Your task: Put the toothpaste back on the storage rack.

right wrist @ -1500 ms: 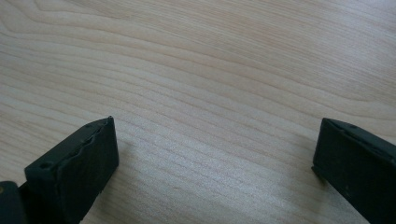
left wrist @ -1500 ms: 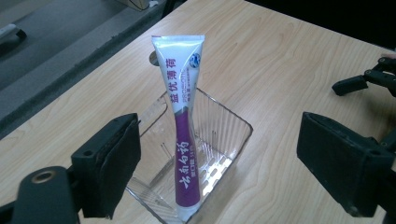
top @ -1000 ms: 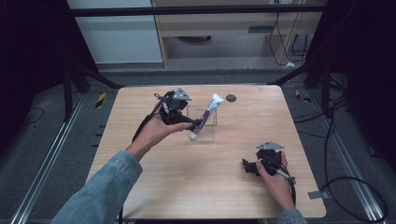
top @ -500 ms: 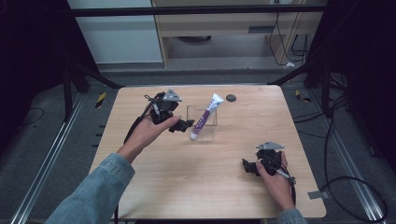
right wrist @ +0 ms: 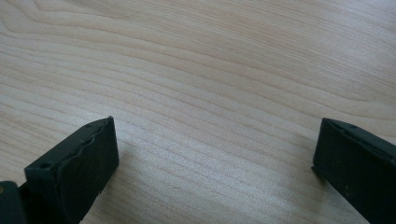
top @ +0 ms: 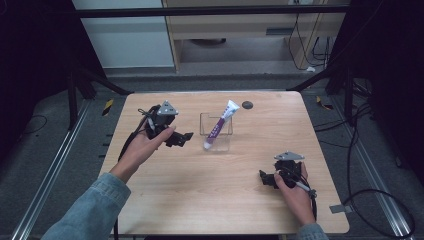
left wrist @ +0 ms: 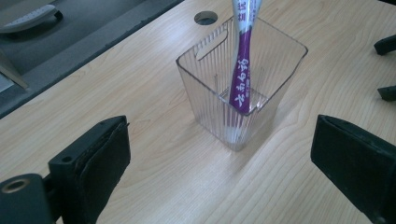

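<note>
My left tongs (top: 186, 138) hang just above the tabletop (top: 215, 200), jaws spread wide and holding nothing. Straight ahead of them, a short way off and not touching, stands the clear ribbed cup (top: 216, 131), upright on the wood. In the left gripper view the cup (left wrist: 243, 88) sits between the lines of my two black jaws but beyond their tips, so it is in front of the tongs and not between them. Inside it leans the white and purple tube (top: 219, 125), its lower end down at the cup's bottom and its upper end sticking out over the rim, tilted away from the left tongs toward the far side. In the left gripper view the tube (left wrist: 240, 74) rests against the cup's far wall. Beyond the cup, farther from the left tongs, there is a dark round hole (top: 247, 105) in the tabletop. My right tongs (top: 264, 179) are well apart from all this, low near the front right of the tabletop, jaws also spread wide and empty; the right gripper view shows bare wood grain between them. The cup lies off to the left of and well ahead of the right tongs.
</note>
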The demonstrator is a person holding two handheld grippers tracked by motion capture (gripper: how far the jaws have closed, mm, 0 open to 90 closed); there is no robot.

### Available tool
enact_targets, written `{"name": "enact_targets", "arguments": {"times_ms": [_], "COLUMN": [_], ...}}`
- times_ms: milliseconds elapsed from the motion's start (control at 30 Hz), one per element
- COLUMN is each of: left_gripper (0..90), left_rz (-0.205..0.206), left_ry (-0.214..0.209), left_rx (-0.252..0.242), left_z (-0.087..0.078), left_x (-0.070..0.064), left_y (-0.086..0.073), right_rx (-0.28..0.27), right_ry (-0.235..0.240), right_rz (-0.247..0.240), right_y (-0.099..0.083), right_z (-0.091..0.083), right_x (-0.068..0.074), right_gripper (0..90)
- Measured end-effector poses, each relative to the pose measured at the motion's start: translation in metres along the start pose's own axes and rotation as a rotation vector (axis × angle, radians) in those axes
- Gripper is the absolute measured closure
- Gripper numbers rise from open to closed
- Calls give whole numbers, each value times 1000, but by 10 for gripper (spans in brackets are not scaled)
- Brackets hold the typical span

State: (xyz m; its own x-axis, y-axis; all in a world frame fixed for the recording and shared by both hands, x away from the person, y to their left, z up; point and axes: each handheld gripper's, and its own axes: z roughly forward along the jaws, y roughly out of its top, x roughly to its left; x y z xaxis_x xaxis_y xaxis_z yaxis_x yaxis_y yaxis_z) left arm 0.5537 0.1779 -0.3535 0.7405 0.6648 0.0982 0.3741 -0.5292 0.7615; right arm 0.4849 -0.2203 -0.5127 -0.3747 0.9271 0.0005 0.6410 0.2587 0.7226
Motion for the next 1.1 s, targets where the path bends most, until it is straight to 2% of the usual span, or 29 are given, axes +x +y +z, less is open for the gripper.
{"name": "enact_targets", "arguments": {"times_ms": [367,600,1100], "left_gripper": [42,42,45], "left_rz": [-11,-38,-91], "left_ry": [6,19,49], "left_rx": [17,30,81], "left_z": [-6,-6,6], "left_x": [4,11,29], "left_y": [-29,-48,-94], "right_rx": [1,0,1], "right_ry": [-1,-1,-1], "right_rz": [-2,-2,-2], "right_y": [0,0,0], "right_z": [0,0,0], "right_x": [0,0,0], "right_gripper": [3,3,3]}}
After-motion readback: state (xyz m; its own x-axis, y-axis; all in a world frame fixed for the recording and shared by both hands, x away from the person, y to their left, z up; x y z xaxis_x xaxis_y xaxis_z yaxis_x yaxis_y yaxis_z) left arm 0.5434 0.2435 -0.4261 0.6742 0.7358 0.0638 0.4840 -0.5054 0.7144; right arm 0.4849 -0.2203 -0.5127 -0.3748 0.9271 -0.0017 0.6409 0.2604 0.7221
